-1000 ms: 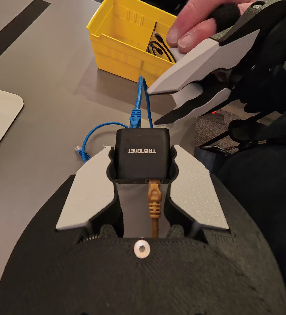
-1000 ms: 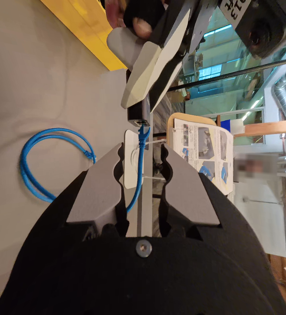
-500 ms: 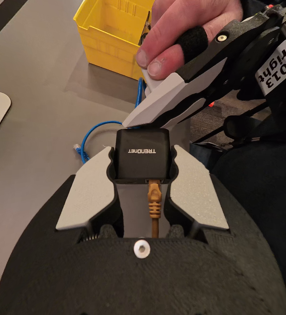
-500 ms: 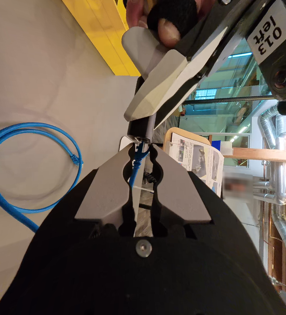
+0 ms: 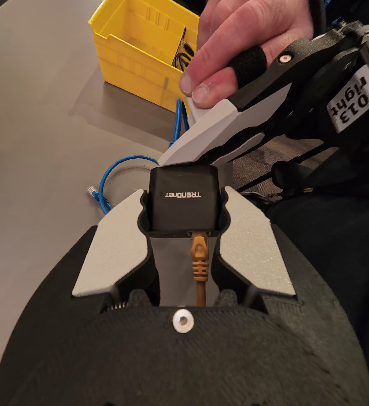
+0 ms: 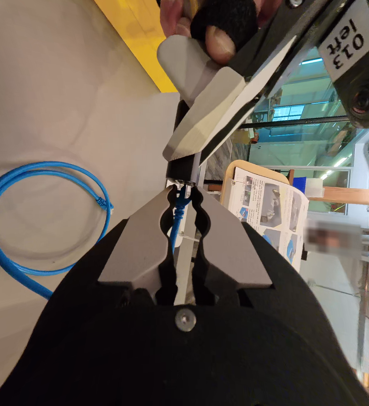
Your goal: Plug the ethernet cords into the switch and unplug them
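My left gripper (image 5: 184, 191) is shut on the black switch (image 5: 182, 211) and holds it by its two sides just above the grey table. An orange ethernet cord (image 5: 199, 259) is plugged into the switch's near face. My right gripper (image 6: 182, 189) is shut on the blue cord's plug (image 6: 180, 201), right at the port on the switch's far face (image 6: 180, 173). I cannot tell whether the plug is fully seated. The blue cord (image 6: 47, 219) loops on the table with its other plug lying free. In the left wrist view, the right gripper (image 5: 168, 159) reaches in from the upper right.
A yellow bin (image 5: 139, 57) with black cables stands on the table behind the switch. The table edge runs just right of the switch. Beyond it are a stand with a printed instruction sheet (image 6: 267, 211) and a person's dark clothing (image 5: 333, 241). Less than 4 cm separates the two grippers' tips.
My right gripper has moved in to the switch's far face and closed on the blue plug. My left gripper has kept its hold on the switch.
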The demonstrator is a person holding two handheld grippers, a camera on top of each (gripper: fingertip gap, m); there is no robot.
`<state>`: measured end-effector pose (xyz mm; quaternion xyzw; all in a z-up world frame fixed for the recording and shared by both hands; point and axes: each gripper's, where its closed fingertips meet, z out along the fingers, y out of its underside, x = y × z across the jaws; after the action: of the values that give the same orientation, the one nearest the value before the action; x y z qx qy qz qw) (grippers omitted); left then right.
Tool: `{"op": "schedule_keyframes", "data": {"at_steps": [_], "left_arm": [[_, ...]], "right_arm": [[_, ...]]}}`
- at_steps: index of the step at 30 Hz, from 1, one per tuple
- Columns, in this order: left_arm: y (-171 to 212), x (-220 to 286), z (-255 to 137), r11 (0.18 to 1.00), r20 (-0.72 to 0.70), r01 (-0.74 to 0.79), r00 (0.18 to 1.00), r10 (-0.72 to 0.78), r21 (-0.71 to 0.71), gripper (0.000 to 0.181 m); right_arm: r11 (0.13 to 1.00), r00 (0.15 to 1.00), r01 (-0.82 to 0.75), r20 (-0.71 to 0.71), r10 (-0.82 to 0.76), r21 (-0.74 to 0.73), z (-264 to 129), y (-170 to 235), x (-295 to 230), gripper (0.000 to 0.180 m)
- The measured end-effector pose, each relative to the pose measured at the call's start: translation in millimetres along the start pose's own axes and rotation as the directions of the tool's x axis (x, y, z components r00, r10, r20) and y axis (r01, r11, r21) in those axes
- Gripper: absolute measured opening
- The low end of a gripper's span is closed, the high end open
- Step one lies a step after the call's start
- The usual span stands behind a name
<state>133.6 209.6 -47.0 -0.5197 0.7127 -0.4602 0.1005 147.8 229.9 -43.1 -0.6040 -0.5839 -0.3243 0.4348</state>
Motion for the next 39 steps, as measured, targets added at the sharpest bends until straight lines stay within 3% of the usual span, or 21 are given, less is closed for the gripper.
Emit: {"op": "schedule_keyframes", "data": {"at_steps": [3,10,16,28,33,39], "left_arm": [[-5,2,-4,0.999,-0.021,0.011,1.0,-0.01,0.032,0.062],[-8,4,-5,0.999,-0.042,0.022,0.999,-0.02,0.044,0.062],[-6,4,-3,0.999,-0.035,0.011,0.999,-0.01,0.03,0.061],[-3,1,1,0.998,-0.059,0.043,0.997,-0.04,0.036,0.062],[-18,-6,-30,0.993,-0.012,0.018,1.0,-0.017,0.116,0.062],[-16,-10,-28,0.995,0.027,0.003,1.0,-0.005,0.103,0.061]], "right_arm": [[0.99,0.993,-0.115,-0.017,0.117,0.083,-4,-1,8,0.013],[0.991,0.997,-0.059,-0.034,0.063,0.116,-11,-5,11,0.013],[0.996,1.0,0.021,-0.016,-0.02,0.091,-11,-4,7,0.011],[0.996,0.994,-0.075,0.087,0.071,0.04,-8,1,-2,0.009],[0.995,0.991,-0.092,0.094,0.095,-0.031,-25,32,4,0.008],[0.983,0.986,-0.166,-0.047,0.162,-0.081,-54,54,43,0.008]]}}
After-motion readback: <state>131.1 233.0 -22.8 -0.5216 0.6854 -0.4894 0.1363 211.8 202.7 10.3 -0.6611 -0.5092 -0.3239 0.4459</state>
